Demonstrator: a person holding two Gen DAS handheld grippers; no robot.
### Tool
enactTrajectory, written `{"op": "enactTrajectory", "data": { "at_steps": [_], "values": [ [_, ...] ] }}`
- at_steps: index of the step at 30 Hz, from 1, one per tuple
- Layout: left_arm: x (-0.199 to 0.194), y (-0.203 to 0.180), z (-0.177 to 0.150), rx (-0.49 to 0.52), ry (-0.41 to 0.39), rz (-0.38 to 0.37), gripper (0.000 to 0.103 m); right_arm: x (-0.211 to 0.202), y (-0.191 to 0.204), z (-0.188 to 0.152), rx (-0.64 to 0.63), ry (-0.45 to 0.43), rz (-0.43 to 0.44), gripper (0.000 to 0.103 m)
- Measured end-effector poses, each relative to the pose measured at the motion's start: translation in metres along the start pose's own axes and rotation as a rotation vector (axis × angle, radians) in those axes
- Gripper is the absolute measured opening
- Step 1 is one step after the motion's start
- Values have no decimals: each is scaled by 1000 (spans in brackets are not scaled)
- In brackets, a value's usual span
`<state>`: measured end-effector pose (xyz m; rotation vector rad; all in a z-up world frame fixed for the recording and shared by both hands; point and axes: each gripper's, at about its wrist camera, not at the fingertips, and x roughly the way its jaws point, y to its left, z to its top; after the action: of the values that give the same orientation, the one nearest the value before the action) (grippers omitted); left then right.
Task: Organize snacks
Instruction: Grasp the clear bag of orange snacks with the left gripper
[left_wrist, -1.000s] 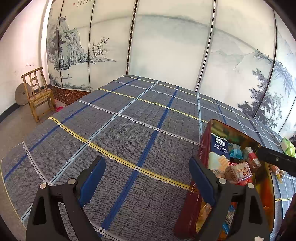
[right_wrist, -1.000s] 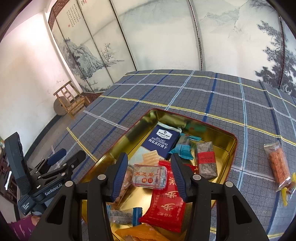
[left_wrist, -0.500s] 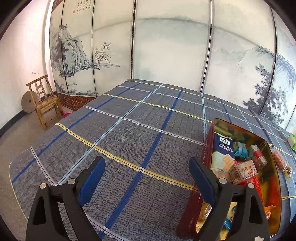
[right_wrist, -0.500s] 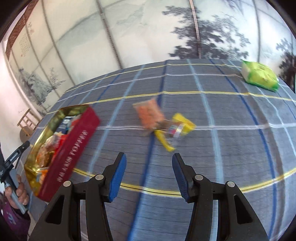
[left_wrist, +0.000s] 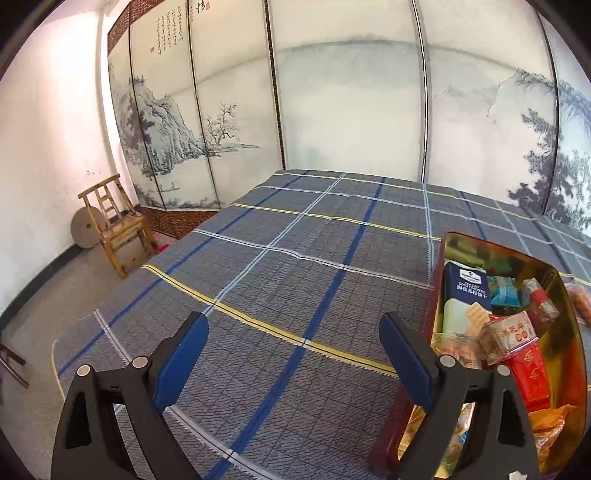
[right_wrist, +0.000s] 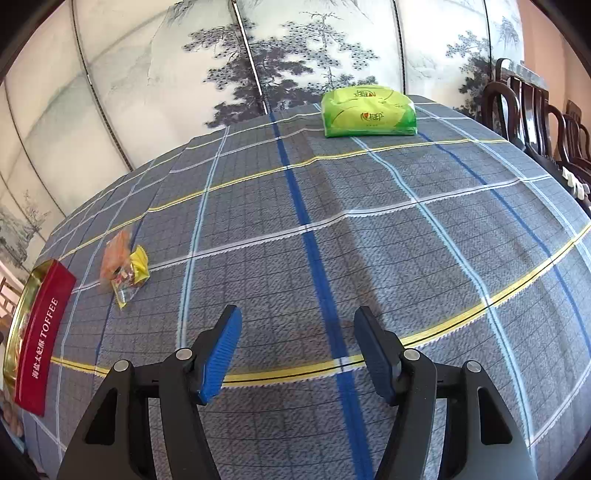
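A red toffee tin (left_wrist: 432, 321) with a gold inside stands at the right of the left wrist view, holding several wrapped snacks, among them a dark blue cracker pack (left_wrist: 467, 282). My left gripper (left_wrist: 291, 345) hovers open just left of the tin, nothing between its pads. In the right wrist view the tin (right_wrist: 38, 343) sits at the far left edge. An orange snack bag (right_wrist: 114, 253) and a yellow packet (right_wrist: 133, 277) lie on the cloth beside it. My right gripper (right_wrist: 297, 345) hangs over bare cloth, its jaws opening with nothing between them.
A blue-grey plaid cloth (right_wrist: 332, 206) covers the table. A green tissue pack (right_wrist: 369, 110) lies at the far edge. Dark wooden chairs (right_wrist: 535, 122) stand at the right; a small bamboo chair (left_wrist: 114, 225) stands on the floor left. Painted screens back the table.
My right gripper swung from above the tin's snacks far to the right over the cloth, and its jaws widened. The left gripper tilted its view upward but stayed beside the tin.
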<state>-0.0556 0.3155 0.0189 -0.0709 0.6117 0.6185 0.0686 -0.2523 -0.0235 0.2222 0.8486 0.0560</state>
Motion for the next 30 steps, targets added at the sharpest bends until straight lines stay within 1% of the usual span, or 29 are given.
{"op": "enactTrajectory", "data": {
  "at_steps": [2, 3, 4, 6, 8, 9, 10, 11, 12, 13, 15, 16, 18, 21, 22, 23, 25, 27, 30],
  "values": [
    [-18, -6, 8, 15, -18, 5, 91, -1, -7, 2, -2, -8, -2, 69],
    [-30, -9, 14, 17, -35, -13, 91, -1, -10, 2, -1, -9, -2, 70],
    [-43, -16, 22, 24, -46, -47, 92, -1, -14, 3, 8, -9, 11, 71],
    [-65, -41, 42, 61, -29, -149, 93, 0, -20, 3, 37, -11, 53, 75],
    [-82, -78, 63, 109, 26, -279, 94, 1, -20, 4, 36, -10, 75, 76],
    [-89, -100, 71, 135, 56, -352, 95, 1, -19, 3, 32, -9, 86, 77],
    [-92, -124, 78, 160, 103, -423, 100, 1, -18, 3, 31, -8, 97, 77],
    [-90, -149, 84, 180, 179, -497, 103, 1, -18, 3, 34, -9, 107, 77],
    [-82, -175, 87, 190, 271, -573, 103, 1, -19, 2, 41, -11, 117, 77],
    [-73, -199, 89, 184, 345, -625, 103, -1, -21, 1, 51, -14, 130, 77],
    [-53, -246, 88, 186, 459, -671, 102, -1, -26, 1, 75, -20, 159, 77],
    [-43, -269, 86, 209, 494, -670, 101, -1, -28, 1, 86, -24, 174, 77],
    [-23, -310, 82, 251, 544, -635, 98, -1, -32, 0, 105, -29, 198, 77],
    [6, -356, 69, 281, 639, -607, 96, -1, -34, 0, 120, -31, 235, 77],
    [13, -365, 63, 282, 657, -575, 91, -1, -34, 0, 122, -31, 247, 77],
    [20, -373, 59, 279, 673, -549, 90, -1, -34, 0, 120, -31, 259, 77],
    [32, -388, 52, 289, 700, -522, 90, -1, -32, 0, 113, -31, 275, 77],
    [43, -395, 46, 289, 710, -474, 85, -2, -31, 1, 105, -34, 287, 77],
    [54, -401, 40, 273, 727, -444, 82, -3, -31, 0, 102, -40, 304, 77]
  ]
}}
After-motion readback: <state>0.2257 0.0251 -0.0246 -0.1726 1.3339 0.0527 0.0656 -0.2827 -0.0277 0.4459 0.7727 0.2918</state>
